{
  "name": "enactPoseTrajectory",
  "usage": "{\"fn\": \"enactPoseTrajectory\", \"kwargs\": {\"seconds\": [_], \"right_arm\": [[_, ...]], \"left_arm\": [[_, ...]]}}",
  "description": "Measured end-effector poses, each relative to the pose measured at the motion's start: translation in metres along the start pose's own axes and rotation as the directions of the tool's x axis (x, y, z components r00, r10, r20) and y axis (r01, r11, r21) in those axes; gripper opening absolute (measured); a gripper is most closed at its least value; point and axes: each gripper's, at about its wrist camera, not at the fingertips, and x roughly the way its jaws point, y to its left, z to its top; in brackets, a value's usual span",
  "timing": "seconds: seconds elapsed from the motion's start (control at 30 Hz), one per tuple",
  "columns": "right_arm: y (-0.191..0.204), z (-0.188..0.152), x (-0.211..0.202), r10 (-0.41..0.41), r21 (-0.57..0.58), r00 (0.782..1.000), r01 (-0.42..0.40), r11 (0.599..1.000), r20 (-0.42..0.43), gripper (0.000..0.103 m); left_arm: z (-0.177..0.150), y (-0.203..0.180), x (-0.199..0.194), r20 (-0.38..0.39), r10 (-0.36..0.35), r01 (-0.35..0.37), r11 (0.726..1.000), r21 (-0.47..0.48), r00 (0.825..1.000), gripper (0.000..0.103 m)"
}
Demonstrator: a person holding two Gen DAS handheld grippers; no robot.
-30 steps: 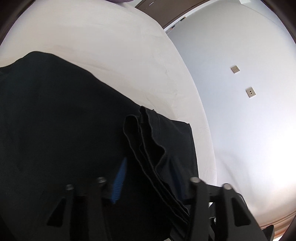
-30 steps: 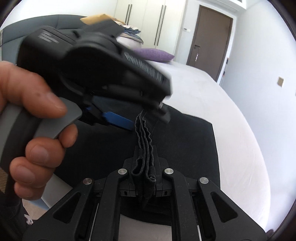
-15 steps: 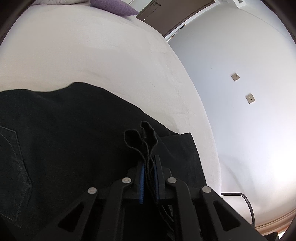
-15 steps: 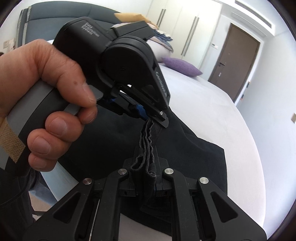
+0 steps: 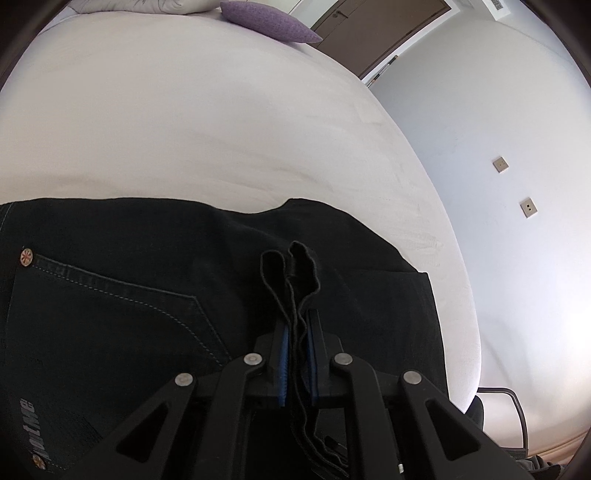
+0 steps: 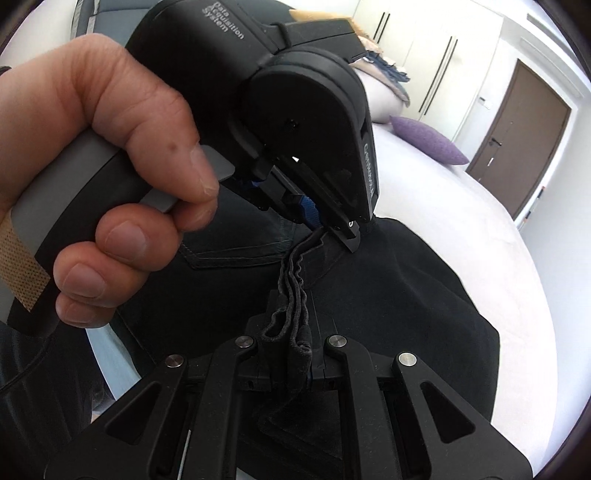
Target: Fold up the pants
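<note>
Black jeans [image 5: 129, 295] lie on a white bed [image 5: 184, 129], a back pocket with a rivet facing up; they also show in the right wrist view [image 6: 406, 295]. My left gripper [image 5: 295, 325] is shut on a bunched stack of the pants' hem layers [image 5: 291, 273]. My right gripper [image 6: 290, 332] is shut on the same folded hem edge [image 6: 291, 291], a short way along it. The left gripper [image 6: 325, 221] appears in the right wrist view, held by a hand, just beyond my right fingers.
A purple pillow [image 5: 269, 22] lies at the bed's far end near a brown door [image 6: 517, 155]. A wall with two socket plates [image 5: 500, 164] runs along the bed's right side. White wardrobes [image 6: 436, 55] stand at the back.
My left gripper closed on the hem layers after being open a second ago. Both grippers have carried the hem over the pants toward the pocket end.
</note>
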Motion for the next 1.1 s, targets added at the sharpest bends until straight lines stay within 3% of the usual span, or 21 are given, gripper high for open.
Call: {"fn": "enactPoseTrajectory", "kwargs": {"seconds": [0.27,0.33,0.4,0.43,0.47,0.57,0.63,0.7,0.73,0.83,0.9,0.97,1.0,1.03,1.1], "right_arm": [[-0.003,-0.009,0.008,0.058,0.036,0.997,-0.056,0.998,-0.043,0.011],[-0.012,-0.014,0.002,0.100,0.053,0.994,-0.098,0.994,-0.037,0.015],[-0.022,-0.025,-0.011,0.155,0.096,0.987,-0.151,0.984,-0.036,0.029],[-0.029,-0.032,-0.020,0.187,0.131,0.982,-0.182,0.975,-0.030,0.055],[-0.038,-0.041,-0.031,0.230,0.180,0.973,-0.224,0.958,-0.013,0.072],[-0.062,-0.066,-0.060,0.311,0.288,0.950,-0.308,0.906,0.038,0.072],[-0.091,-0.084,-0.077,0.358,0.390,0.931,-0.358,0.848,0.074,0.072],[-0.128,-0.103,-0.084,0.428,0.519,0.896,-0.424,0.742,0.120,0.051],[-0.170,-0.098,-0.074,0.451,0.577,0.882,-0.440,0.688,0.135,0.023],[-0.222,-0.124,-0.074,0.435,0.708,0.881,-0.427,0.563,0.187,0.008],[-0.250,-0.139,-0.066,0.486,0.748,0.845,-0.468,0.470,0.223,0.008],[-0.279,-0.141,-0.051,0.472,0.787,0.853,-0.445,0.428,0.225,0.008],[-0.285,-0.138,-0.042,0.482,0.800,0.844,-0.450,0.397,0.235,0.008],[-0.307,-0.142,-0.026,0.507,0.811,0.822,-0.471,0.346,0.261,0.008],[-0.328,-0.141,-0.004,0.511,0.836,0.815,-0.463,0.294,0.273,0.008]], "left_arm": [[-0.008,0.026,0.004,0.009,-0.012,0.013,0.999,-0.039,1.000,0.016],[-0.009,0.024,-0.004,0.035,0.029,-0.028,0.999,-0.025,0.999,0.019],[-0.010,0.022,-0.016,0.077,0.095,-0.093,0.995,-0.017,0.993,0.021],[-0.007,0.016,-0.021,0.099,0.135,-0.134,0.991,-0.013,0.986,0.026],[-0.008,0.011,-0.027,0.126,0.175,-0.177,0.984,0.001,0.976,0.028],[-0.012,-0.027,-0.033,0.194,0.271,-0.294,0.951,0.101,0.943,0.028],[-0.024,-0.055,-0.024,0.220,0.344,-0.390,0.894,0.221,0.913,0.028],[-0.039,-0.072,-0.009,0.214,0.400,-0.451,0.837,0.311,0.891,0.028],[-0.046,-0.077,0.006,0.192,0.434,-0.475,0.812,0.340,0.880,0.027],[-0.060,-0.063,0.020,0.166,0.492,-0.517,0.776,0.362,0.855,0.025],[-0.063,-0.069,0.028,0.187,0.518,-0.547,0.741,0.388,0.835,0.025],[-0.061,-0.074,0.038,0.186,0.542,-0.567,0.721,0.399,0.820,0.025],[-0.061,-0.073,0.039,0.182,0.545,-0.569,0.720,0.398,0.818,0.025],[-0.060,-0.071,0.039,0.181,0.543,-0.566,0.724,0.395,0.820,0.025],[-0.058,-0.070,0.036,0.180,0.537,-0.560,0.729,0.394,0.824,0.025]]}}
